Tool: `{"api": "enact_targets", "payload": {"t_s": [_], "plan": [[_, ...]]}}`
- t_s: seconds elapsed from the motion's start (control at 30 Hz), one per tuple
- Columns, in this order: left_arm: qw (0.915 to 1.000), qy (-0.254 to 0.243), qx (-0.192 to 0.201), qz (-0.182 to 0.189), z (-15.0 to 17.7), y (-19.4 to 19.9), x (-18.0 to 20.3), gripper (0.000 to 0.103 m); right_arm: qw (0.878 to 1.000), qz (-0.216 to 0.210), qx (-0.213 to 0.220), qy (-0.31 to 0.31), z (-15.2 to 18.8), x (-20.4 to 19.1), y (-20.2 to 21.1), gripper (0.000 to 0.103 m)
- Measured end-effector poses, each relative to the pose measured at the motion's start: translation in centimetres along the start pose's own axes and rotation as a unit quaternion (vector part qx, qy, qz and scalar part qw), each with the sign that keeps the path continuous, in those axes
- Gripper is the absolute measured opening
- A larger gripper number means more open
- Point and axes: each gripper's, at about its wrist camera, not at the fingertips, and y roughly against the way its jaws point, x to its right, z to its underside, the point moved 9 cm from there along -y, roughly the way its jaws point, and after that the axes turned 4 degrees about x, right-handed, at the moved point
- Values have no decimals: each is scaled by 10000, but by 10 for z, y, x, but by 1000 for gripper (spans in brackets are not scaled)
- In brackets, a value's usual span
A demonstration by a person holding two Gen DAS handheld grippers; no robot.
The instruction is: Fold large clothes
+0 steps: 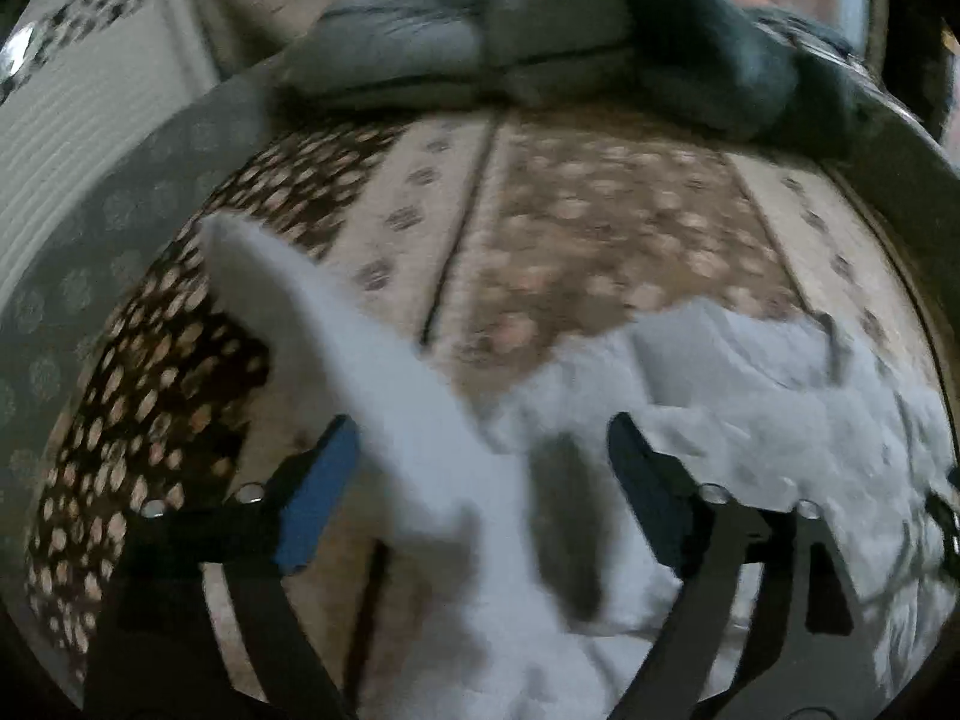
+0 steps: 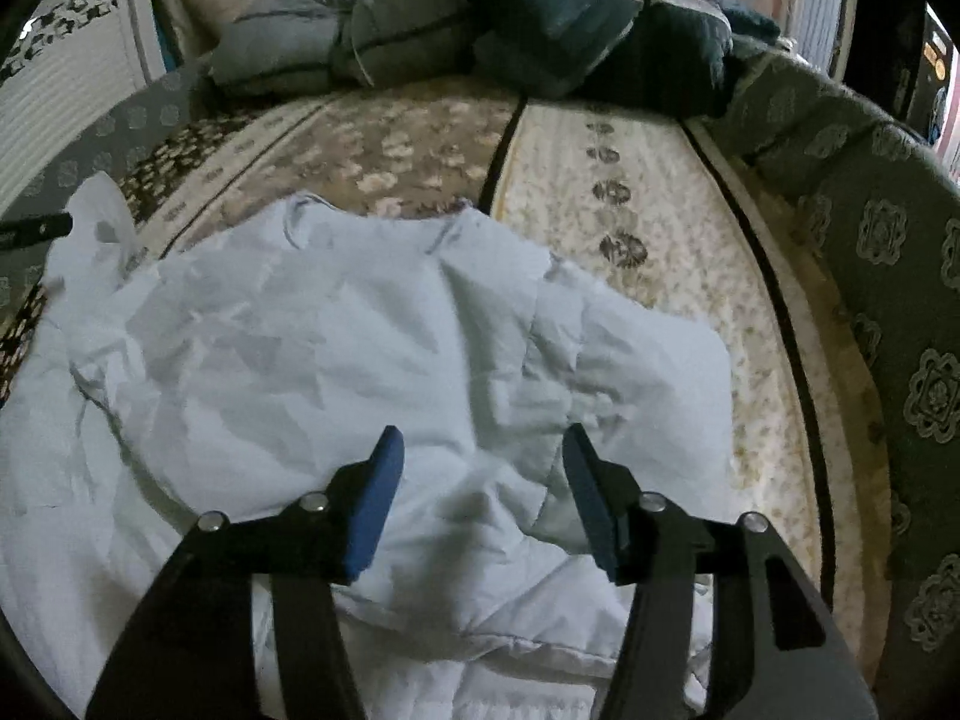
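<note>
A large pale blue-white garment (image 2: 384,360) lies crumpled on a patterned bed cover (image 2: 630,228). In the left wrist view the garment (image 1: 750,408) spreads to the right, and a long strip of it (image 1: 360,348) rises between the open jaws of my left gripper (image 1: 480,450), blurred by motion. My right gripper (image 2: 480,462) is open and empty, hovering just above the middle of the garment. A dark tip of the left gripper (image 2: 36,228) shows at the left edge of the right wrist view, beside a raised corner of the cloth.
Folded grey and dark green bedding (image 2: 480,24) is piled at the far end of the bed. A green patterned padded edge (image 2: 888,276) runs along the right side. A white ribbed panel (image 1: 72,138) stands at the left.
</note>
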Motion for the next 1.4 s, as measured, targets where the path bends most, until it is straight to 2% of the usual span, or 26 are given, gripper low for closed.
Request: {"api": "enact_targets", "payload": {"t_s": [0.03,0.1,0.13,0.17,0.2,0.23,0.3,0.43,0.57,0.63,0.7,0.8,0.9,1.07,1.1,1.13,1.2,1.23,1.27,1.4], "plan": [[9999,82,-127,-76,1,-9,-9,89,10000,-11,-11,6,1,-1,0,56],[9978,207,-625,-106,16,-38,-21,88,9999,-59,-88,-14,5,-6,-2,56],[9959,266,-861,-37,26,-50,-21,83,9999,-78,-106,-12,8,-7,-1,56],[9947,306,-986,9,34,-56,-25,69,9999,-84,-105,33,9,-10,0,56],[9937,341,-1064,75,42,-61,-27,43,9999,-61,-84,88,11,-11,2,56],[9923,427,-1149,176,51,-65,-28,23,9998,-23,-70,172,13,-13,4,56],[9897,771,-1201,137,68,-66,-49,17,9995,15,-74,292,15,-17,7,56],[9857,1135,-1197,345,108,-50,-82,16,9995,-7,-70,319,17,-24,12,56],[9843,1130,-1290,425,164,-35,-100,16,9994,-73,6,351,16,-34,16,56],[9773,1318,-1527,653,189,-47,-106,17,9988,-74,-74,476,18,-43,12,56],[9729,1520,-1495,899,191,-53,-111,18,9982,-59,-135,585,19,-48,11,56],[9776,1446,-1208,939,167,-42,-113,20,9976,-19,-72,693,16,-52,17,56],[9810,1252,-1088,1007,146,-32,-115,24,9979,49,-65,640,12,-50,21,57],[9739,1146,-1280,1482,135,-23,-122,29,9979,181,-53,619,12,-43,28,61],[9752,1042,-1267,1487,138,-18,-125,36,9979,189,-65,609,12,-41,27,62],[9779,963,-1239,1385,142,-13,-132,53,9980,195,-82,603,13,-39,26,63],[9894,720,-1011,756,141,-10,-147,90,9979,234,-126,589,15,-36,24,63],[9941,600,-790,443,139,-6,-160,93,9979,259,-126,578,14,-35,23,63],[9954,565,-721,294,136,-7,-169,93,9980,271,-115,558,13,-34,23,63],[9939,878,-649,-165,120,-27,-215,93,9979,369,-58,523,10,-30,22,63]]}}
